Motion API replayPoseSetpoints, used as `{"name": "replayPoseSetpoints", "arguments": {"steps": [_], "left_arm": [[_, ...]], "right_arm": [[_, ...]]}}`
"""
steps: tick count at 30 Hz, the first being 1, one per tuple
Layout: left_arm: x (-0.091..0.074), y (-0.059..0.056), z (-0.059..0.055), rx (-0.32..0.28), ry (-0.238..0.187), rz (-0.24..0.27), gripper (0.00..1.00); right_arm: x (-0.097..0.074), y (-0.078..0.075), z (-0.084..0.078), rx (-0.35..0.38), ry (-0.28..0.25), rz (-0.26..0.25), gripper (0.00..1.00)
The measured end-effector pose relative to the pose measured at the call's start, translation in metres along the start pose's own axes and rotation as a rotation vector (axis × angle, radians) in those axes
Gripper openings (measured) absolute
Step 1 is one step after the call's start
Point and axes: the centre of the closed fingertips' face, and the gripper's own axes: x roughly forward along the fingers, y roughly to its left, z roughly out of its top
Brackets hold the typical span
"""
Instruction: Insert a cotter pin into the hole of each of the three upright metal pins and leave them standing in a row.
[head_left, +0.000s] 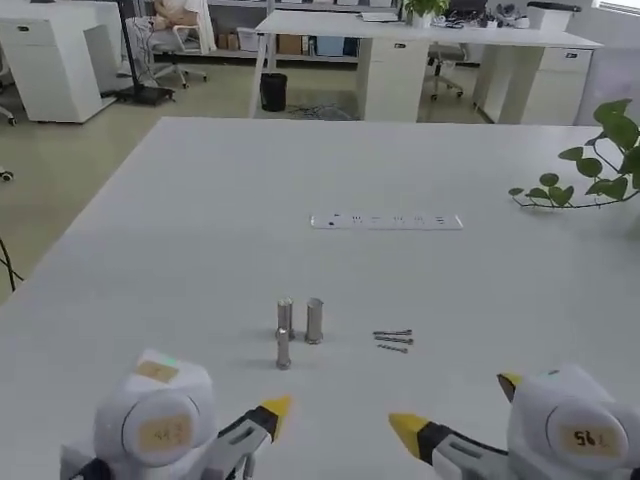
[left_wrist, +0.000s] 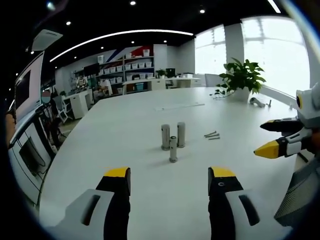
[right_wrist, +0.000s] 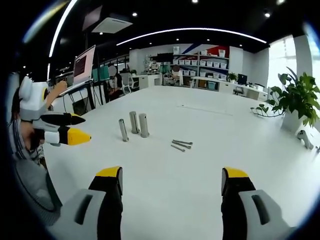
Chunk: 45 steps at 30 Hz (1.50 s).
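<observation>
- The holes in the metal pins (head_left: 298, 325) were too small to make out.
- The cotter pins (head_left: 393, 340), just beside the metal pins, were too blurred for detail.

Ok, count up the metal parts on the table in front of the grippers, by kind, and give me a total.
Upright metal pins: 3
Cotter pins, lying loose beside them: 3
Total: 6
</observation>
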Motion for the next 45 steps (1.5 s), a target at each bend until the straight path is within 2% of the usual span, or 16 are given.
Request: {"name": "replayPoseSetpoints", "arguments": {"steps": [6, 14, 21, 28, 32, 36, 40, 42, 45], "left_arm": [[0.015, -0.003, 0.005, 0.001, 0.01, -0.03, 0.55], [0.037, -0.004, 0.013, 0.029, 0.008, -0.042, 0.51], [0.056, -0.002, 0.012, 0.043, 0.019, -0.057, 0.44], [0.073, 0.0, 0.005, 0.072, 0.049, -0.07, 0.36], [0.082, 0.002, 0.0, 0.043, 0.057, -0.077, 0.33], [0.089, -0.002, -0.002, 0.035, 0.065, -0.102, 0.23], [0.096, -0.003, 0.0, 0.044, 0.063, -0.11, 0.23], [0.099, -0.005, 0.004, 0.011, 0.042, -0.128, 0.21], [0.1, -0.005, 0.003, 0.011, 0.055, -0.13, 0.17]], "right_arm": [[0.001, -0.002, 0.0, 0.003, 0.003, -0.007, 0.79], [0.001, 0.002, 0.0, 0.016, 0.003, 0.009, 0.78], [0.002, 0.005, -0.002, 0.017, 0.014, 0.023, 0.78], [0.002, 0.005, -0.004, 0.025, 0.027, 0.031, 0.77], [0.001, 0.005, -0.008, 0.04, 0.041, 0.029, 0.77], [0.001, 0.005, -0.011, 0.047, 0.052, 0.029, 0.77], [0.002, 0.006, -0.014, 0.053, 0.068, 0.037, 0.77], [0.001, 0.006, -0.015, 0.056, 0.071, 0.037, 0.77], [0.001, 0.006, -0.016, 0.06, 0.076, 0.035, 0.77]]}}
